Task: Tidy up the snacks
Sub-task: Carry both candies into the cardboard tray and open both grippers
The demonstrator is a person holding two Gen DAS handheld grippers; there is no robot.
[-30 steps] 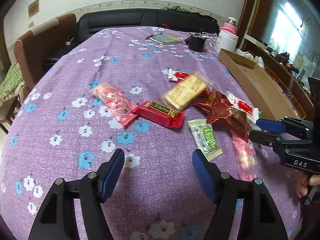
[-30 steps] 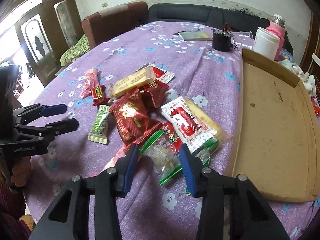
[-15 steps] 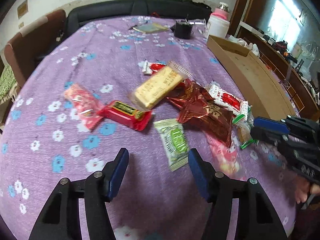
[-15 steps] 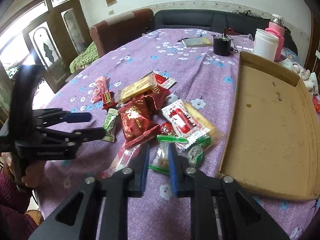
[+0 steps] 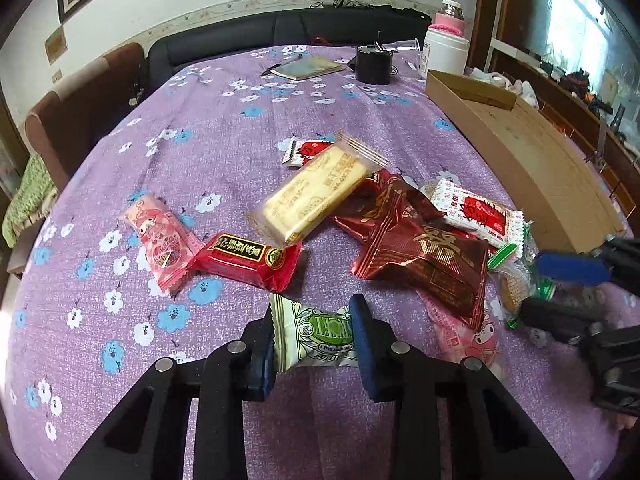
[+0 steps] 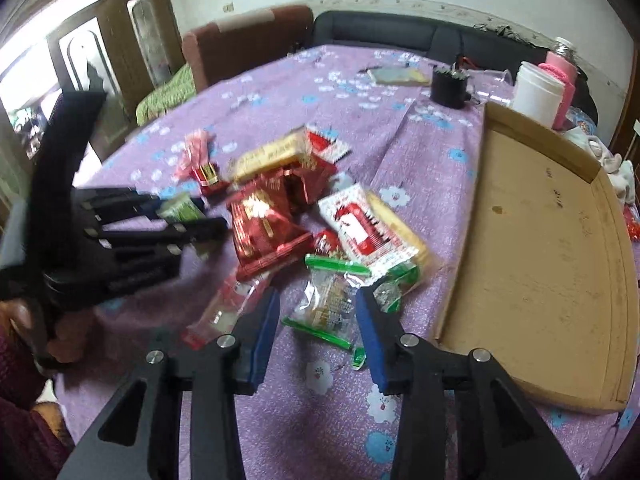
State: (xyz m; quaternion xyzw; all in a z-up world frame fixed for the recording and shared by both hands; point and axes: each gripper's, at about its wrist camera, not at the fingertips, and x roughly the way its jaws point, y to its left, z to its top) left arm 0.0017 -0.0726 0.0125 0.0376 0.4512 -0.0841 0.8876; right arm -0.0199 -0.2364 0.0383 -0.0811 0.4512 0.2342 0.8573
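Left tongs (image 5: pixel 312 334) are closing on the green-white packet (image 5: pixel 316 332), ready to lift it. Right tongs (image 6: pixel 316 320) are opening around the clear green-edged packet (image 6: pixel 326 308), beside the cardboard tray (image 6: pixel 560 240).

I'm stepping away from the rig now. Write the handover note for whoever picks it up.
Left gripper: jaws closing around the small green-and-white wrapped snack, which lies on the purple flowered tablecloth.
Right gripper: jaws opening, with the clear green-edged cracker packet between them, still on the cloth.
Other snacks lie in a loose pile mid-table: yellow biscuit bar, dark red foil pouches, red bar, pink packet.
Done: nothing is in the shallow cardboard tray yet.
Left: move every snack across.
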